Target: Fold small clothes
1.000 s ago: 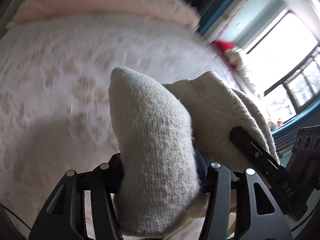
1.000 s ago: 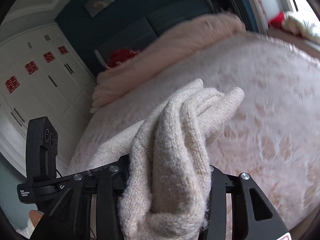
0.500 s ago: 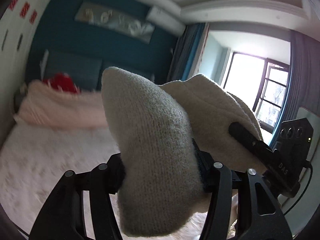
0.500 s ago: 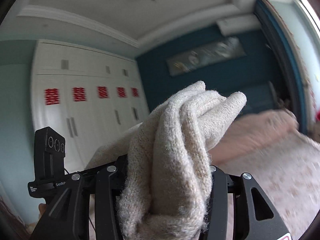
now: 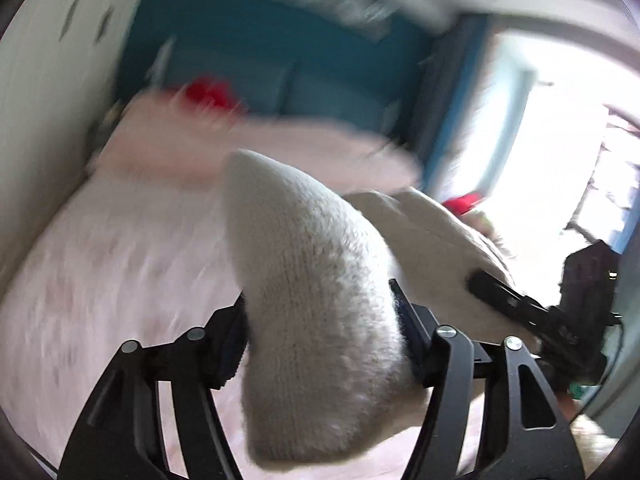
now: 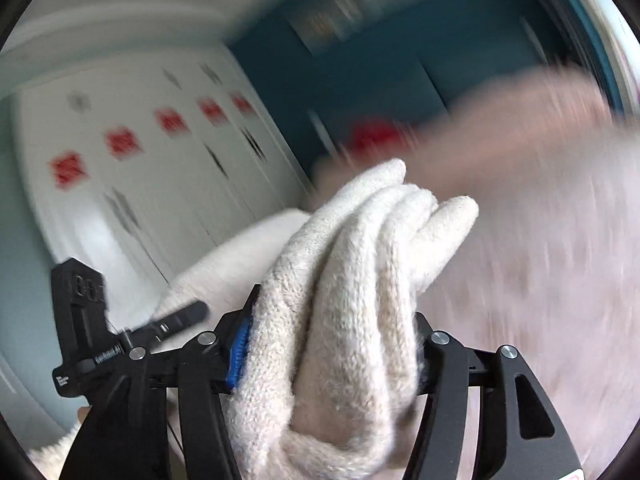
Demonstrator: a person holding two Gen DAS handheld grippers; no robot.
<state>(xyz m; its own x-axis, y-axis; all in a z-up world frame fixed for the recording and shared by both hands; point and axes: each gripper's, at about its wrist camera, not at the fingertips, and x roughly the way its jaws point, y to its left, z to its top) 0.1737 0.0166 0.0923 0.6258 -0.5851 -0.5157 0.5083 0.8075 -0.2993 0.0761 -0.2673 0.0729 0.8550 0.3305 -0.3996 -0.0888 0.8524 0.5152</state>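
Observation:
A cream knitted garment (image 5: 316, 312) is held up in the air by both grippers. My left gripper (image 5: 320, 328) is shut on one bunched end of it. My right gripper (image 6: 332, 344) is shut on another bunched end (image 6: 360, 280), folds sticking up between the fingers. The stretch of knit between the two runs off to the side in each view. The right gripper also shows at the right edge of the left wrist view (image 5: 520, 312), and the left gripper at the left of the right wrist view (image 6: 120, 340). The garment's lower part is hidden.
A bed with a pink patterned cover (image 5: 120, 264) lies below and ahead, a pink rolled duvet (image 5: 248, 148) at its head. White wardrobe doors (image 6: 140, 184) stand on the left, a blue wall (image 5: 280, 52) behind, a bright window (image 5: 560, 140) on the right.
Both grippers tilted up from the bed toward the ceiling, and now swing back down toward the bed, with strong blur. Both stay shut on the garment.

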